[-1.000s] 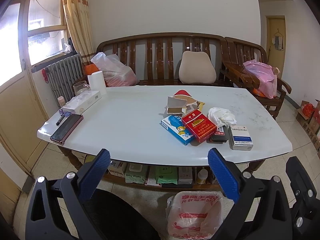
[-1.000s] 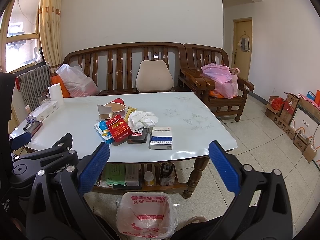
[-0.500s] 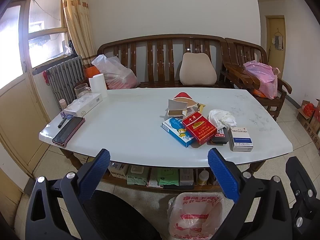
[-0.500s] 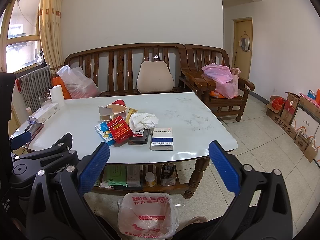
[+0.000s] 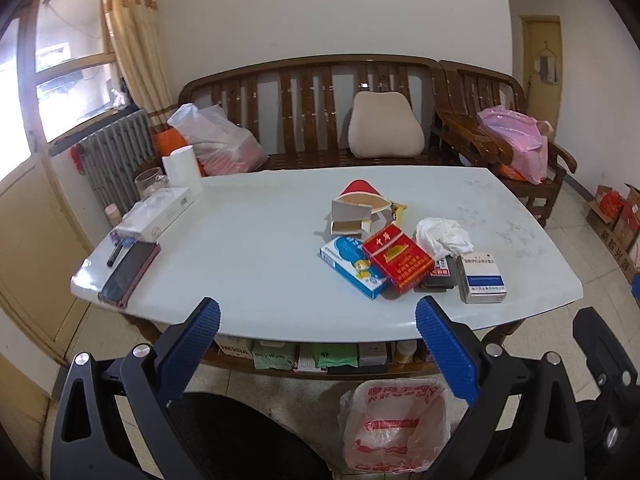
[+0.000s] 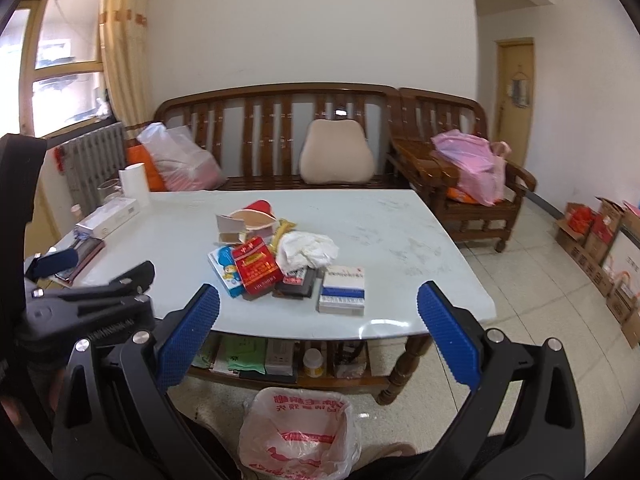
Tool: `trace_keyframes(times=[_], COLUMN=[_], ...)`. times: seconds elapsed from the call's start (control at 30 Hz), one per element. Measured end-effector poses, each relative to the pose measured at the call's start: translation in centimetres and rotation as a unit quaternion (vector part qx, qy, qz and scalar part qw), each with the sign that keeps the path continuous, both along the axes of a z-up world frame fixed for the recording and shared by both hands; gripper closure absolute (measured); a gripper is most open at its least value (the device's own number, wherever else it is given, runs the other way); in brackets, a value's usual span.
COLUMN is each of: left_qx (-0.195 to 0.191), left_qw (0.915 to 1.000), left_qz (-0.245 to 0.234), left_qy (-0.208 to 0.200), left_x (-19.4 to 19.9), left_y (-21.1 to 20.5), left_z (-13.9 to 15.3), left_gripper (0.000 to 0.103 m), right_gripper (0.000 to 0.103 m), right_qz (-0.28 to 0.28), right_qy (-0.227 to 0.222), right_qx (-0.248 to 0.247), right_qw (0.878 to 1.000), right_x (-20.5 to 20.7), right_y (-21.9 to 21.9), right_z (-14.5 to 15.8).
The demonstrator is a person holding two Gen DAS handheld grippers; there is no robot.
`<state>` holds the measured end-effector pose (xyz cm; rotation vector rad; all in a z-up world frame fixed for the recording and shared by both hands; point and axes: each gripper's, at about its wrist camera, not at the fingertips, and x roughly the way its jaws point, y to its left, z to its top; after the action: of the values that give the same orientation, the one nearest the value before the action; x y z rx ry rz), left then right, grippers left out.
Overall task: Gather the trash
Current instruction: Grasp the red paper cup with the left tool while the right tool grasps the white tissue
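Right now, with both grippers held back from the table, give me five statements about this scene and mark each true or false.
1. The left gripper and the right gripper are both open and empty. True.
2. The crumpled white tissue lies inside the bin. False: it lies on the white table.
3. The red cigarette pack rests partly on the blue and white box. True.
4. The plastic-lined bin stands on the floor before the table. True.
5. The dark phone lies among the pile. False: it lies apart, at the table's left corner.

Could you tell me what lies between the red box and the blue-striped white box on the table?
A dark wallet-like item lies between the red box and white box, clearest in the left wrist view.
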<state>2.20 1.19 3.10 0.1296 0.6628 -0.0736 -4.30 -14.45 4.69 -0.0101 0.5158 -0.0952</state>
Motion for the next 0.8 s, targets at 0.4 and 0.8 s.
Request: trace_keyframes(times=[0.4,0.8], left_qx=[0.049,0.105], left_qw=[0.9913,0.9649], left_qz=[-0.104,-0.177], left_qy=[0.063,0.163], left_x=[7.2,16.1], left_y=[-1.2,-5.5], left_z=[4.5,4.5], left_gripper=[0.007,0.007], right_gripper=[0.006,0.006], right_qz=[0.096,0.151], right_qy=[0.085,0.182], right_qx=[-0.044,-0.036], right_qw=[0.991,0.971], right_x=[7.5,15.2], right_y=[-3.6,-5.6], right_z=[2.0,3.9])
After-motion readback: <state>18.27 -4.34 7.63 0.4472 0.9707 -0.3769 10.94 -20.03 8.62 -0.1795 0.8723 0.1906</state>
